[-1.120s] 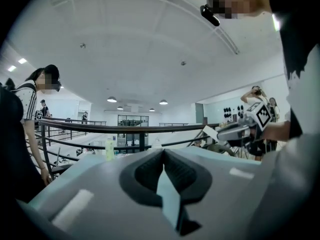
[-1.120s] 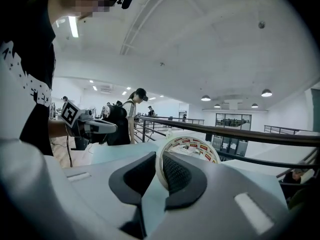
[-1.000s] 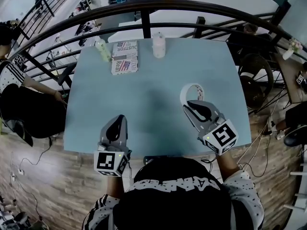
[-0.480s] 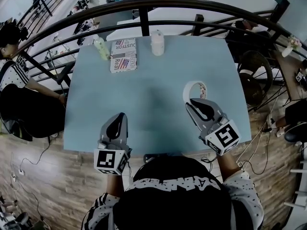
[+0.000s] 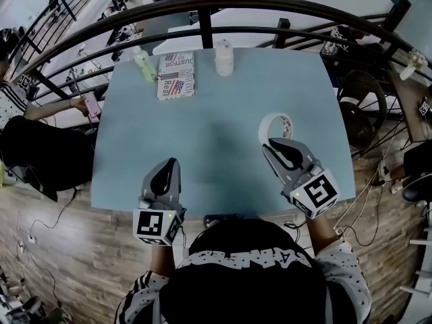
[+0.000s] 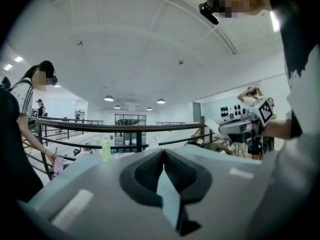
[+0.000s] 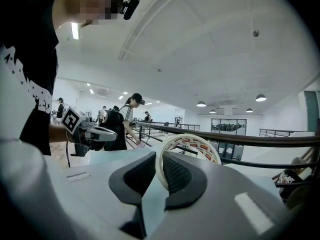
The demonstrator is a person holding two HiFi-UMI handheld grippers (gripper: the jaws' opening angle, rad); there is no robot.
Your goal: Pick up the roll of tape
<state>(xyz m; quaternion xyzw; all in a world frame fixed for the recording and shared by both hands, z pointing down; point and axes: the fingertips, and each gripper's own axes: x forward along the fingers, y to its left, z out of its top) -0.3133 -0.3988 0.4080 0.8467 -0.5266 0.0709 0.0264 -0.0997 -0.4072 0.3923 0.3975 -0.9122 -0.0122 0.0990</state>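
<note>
My right gripper (image 5: 277,144) could lose the white, red-printed roll of tape (image 5: 273,125) if I jerk or tilt. The pinch takes only the ring's thin wall at the near edge, so the roll may swing or slide out. The jaws stand partly closed, clamped on that wall, and the roll stands on edge over the pale blue table (image 5: 216,113). I can't tell whether it is clear of the top.

Bright, even indoor light from round ceiling lamps (image 7: 260,98). A faint soft shadow lies on the tabletop (image 5: 223,133). Strong fisheye bending with dark corners. The nearest foreground is blurred in both gripper views.
</note>
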